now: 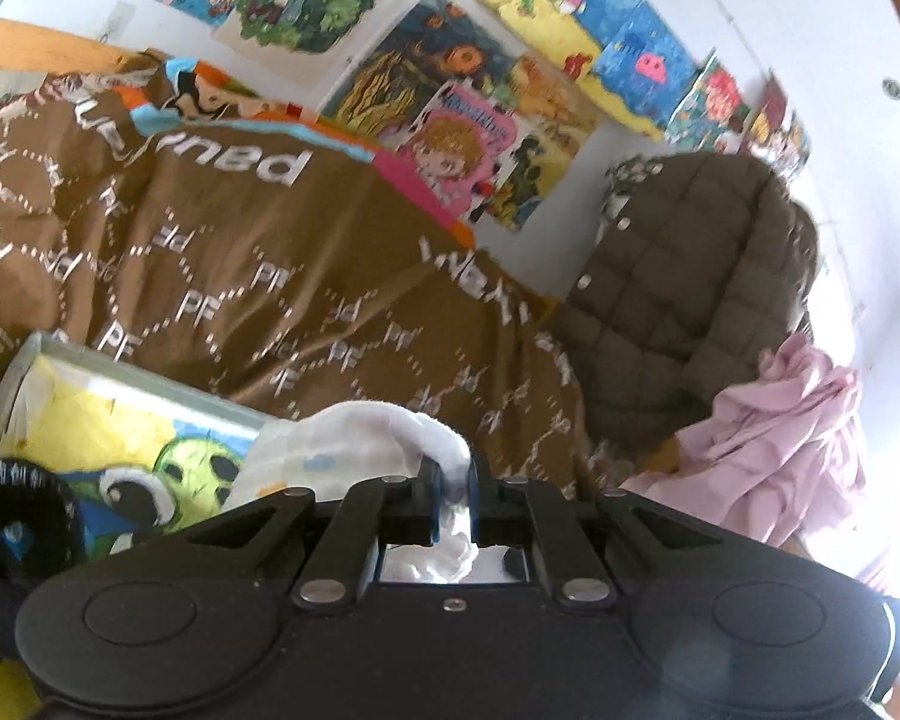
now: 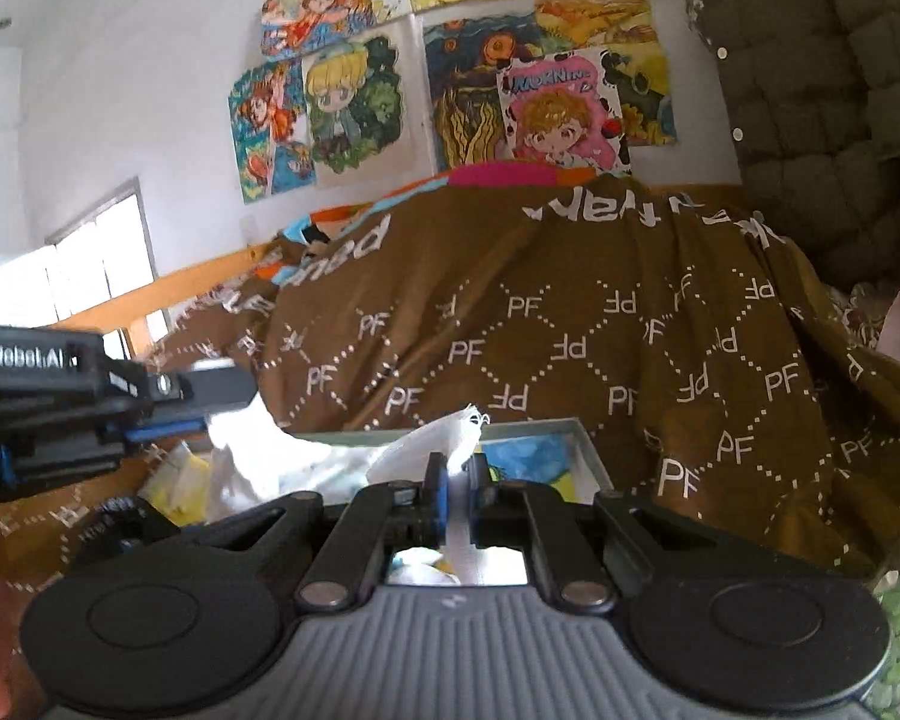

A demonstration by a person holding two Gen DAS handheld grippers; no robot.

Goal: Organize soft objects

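A white cloth [image 1: 354, 438] stretches between both grippers above a bed. My left gripper [image 1: 453, 480] is shut on one end of it, with white fabric bunched over and between the blue pads. My right gripper [image 2: 459, 477] is shut on the other end of the white cloth [image 2: 444, 438], whose frayed corner sticks up past the fingertips. The left gripper [image 2: 168, 420] also shows in the right wrist view, at the left edge, pointing right with the cloth hanging from it. Beneath the cloth lies a framed cartoon picture [image 1: 120, 420] on the brown blanket [image 1: 258, 276].
The brown blanket [image 2: 570, 330] printed with "PF" covers the bed. A dark quilted jacket [image 1: 678, 276] and a pink garment [image 1: 780, 444] hang at the right. Cartoon posters [image 2: 462, 90] cover the white wall behind. A wooden bed rail [image 2: 210, 276] and a window [image 2: 90, 264] are at the left.
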